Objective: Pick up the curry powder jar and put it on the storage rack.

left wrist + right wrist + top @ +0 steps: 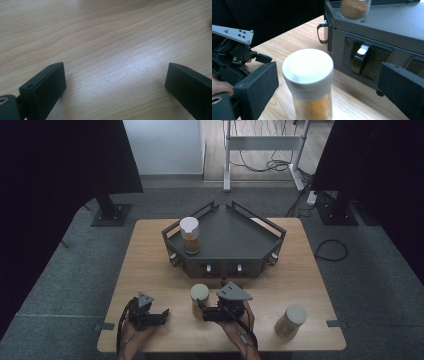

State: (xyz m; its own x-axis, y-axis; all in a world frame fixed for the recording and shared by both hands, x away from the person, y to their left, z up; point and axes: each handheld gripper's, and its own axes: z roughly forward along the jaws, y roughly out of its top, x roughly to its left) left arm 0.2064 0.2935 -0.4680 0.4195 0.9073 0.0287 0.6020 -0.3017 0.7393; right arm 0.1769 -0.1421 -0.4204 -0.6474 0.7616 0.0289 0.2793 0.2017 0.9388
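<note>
Wooden table (pixel 150 265), front edge: right gripper (pixel 328 82) jaws open around white-lidded jar (pixel 308 72); left gripper (pixel 115 82) open, empty.

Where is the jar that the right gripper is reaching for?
The jar stands upright on the wooden table, near the front middle in the high view, just in front of the dark rack. It sits between the right gripper's open jaws, not yet squeezed.

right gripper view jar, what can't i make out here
- Near jar, right gripper view: base cut off by the bottom edge.
- Jar on the rack, same view: lid cut off by the top edge.
- Right gripper, high view: its grey plate hides the jaw gap.
</note>
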